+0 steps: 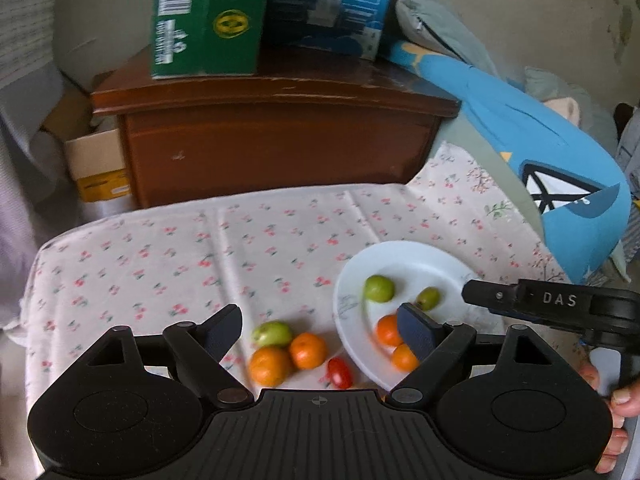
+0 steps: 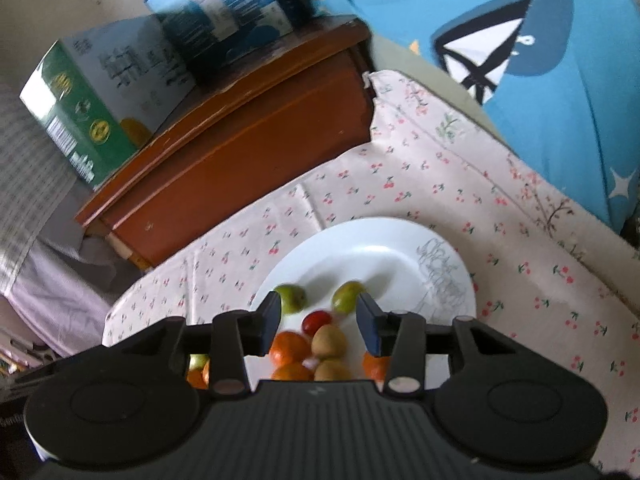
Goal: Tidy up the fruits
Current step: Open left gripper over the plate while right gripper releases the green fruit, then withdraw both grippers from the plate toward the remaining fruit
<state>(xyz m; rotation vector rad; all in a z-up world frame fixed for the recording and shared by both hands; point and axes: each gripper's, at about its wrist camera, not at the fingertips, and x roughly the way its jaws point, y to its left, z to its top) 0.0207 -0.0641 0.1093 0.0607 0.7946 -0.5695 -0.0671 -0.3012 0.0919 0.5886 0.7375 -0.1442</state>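
Note:
A white plate (image 1: pixel 404 260) sits on the cherry-print cloth and also shows in the right wrist view (image 2: pixel 380 248). On it lie two green fruits (image 1: pixel 378 288) (image 2: pixel 348 296), oranges (image 1: pixel 387 330) (image 2: pixel 289 346), a red tomato (image 2: pixel 316 321) and two tan fruits (image 2: pixel 329 340). Beside the plate on the cloth lie a green fruit (image 1: pixel 272 333), two oranges (image 1: pixel 270 366) and a red tomato (image 1: pixel 339 372). My left gripper (image 1: pixel 320 332) is open above the loose fruits. My right gripper (image 2: pixel 318 322) is open and empty above the plate; it shows in the left wrist view (image 1: pixel 532 300).
A brown wooden cabinet (image 1: pixel 276 136) stands behind the table with a green box (image 1: pixel 204 20) and a blue box (image 1: pixel 332 4) on top. A blue cushion (image 1: pixel 532 152) lies at the right. Cardboard boxes (image 1: pixel 96 164) stand at the left.

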